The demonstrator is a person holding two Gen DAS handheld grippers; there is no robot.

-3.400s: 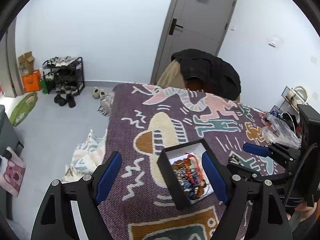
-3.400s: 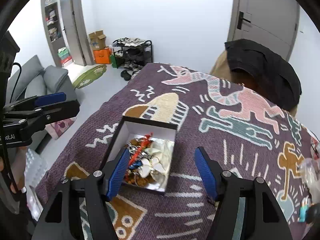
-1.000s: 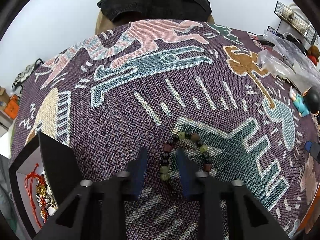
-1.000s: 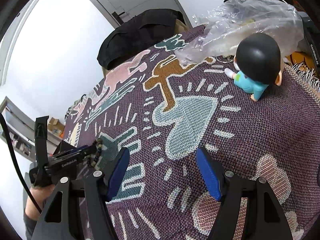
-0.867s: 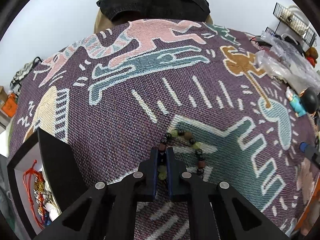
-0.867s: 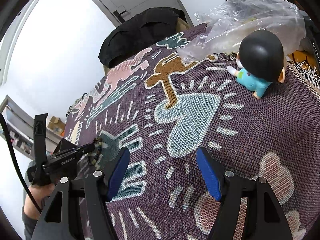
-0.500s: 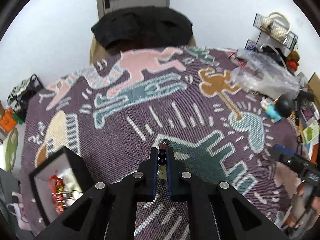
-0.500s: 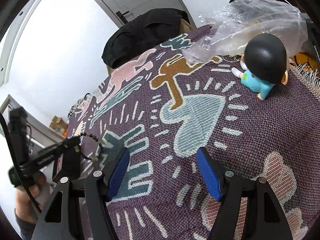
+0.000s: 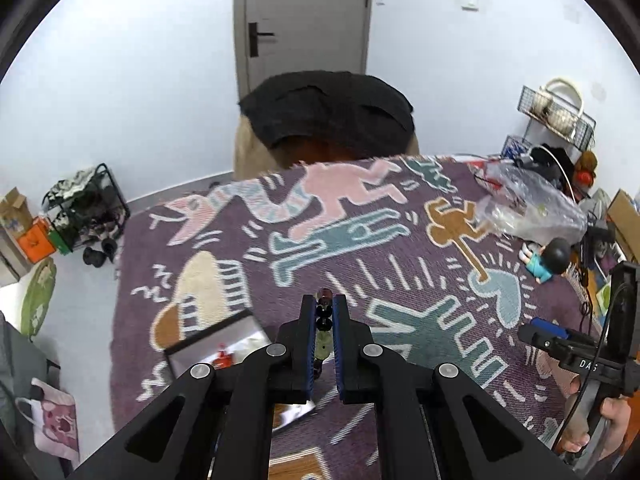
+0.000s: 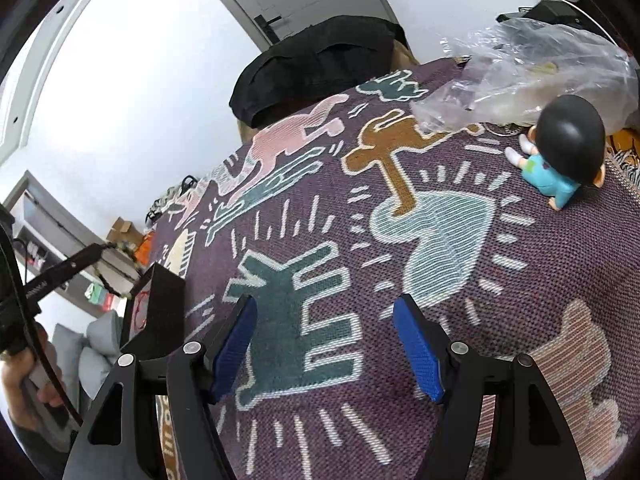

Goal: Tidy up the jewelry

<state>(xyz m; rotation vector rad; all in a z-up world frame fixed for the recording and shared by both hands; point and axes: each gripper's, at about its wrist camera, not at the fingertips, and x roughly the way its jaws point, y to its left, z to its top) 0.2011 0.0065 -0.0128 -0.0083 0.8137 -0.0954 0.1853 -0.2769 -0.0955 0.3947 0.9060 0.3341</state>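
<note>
The left gripper [image 9: 324,316] has its jaws pinched on the bead bracelet [image 9: 323,322], held clear above the patterned surface [image 9: 360,248] for carrying toward the open jewelry box [image 9: 216,344], while the right gripper [image 10: 324,344] hovers with jaws opening, nothing between them.

A lived-in home room: shoe rack [image 9: 86,210] at left, grey door [image 9: 304,20] at top, patterned woven cloth [image 9: 360,248] over the worktop.
</note>
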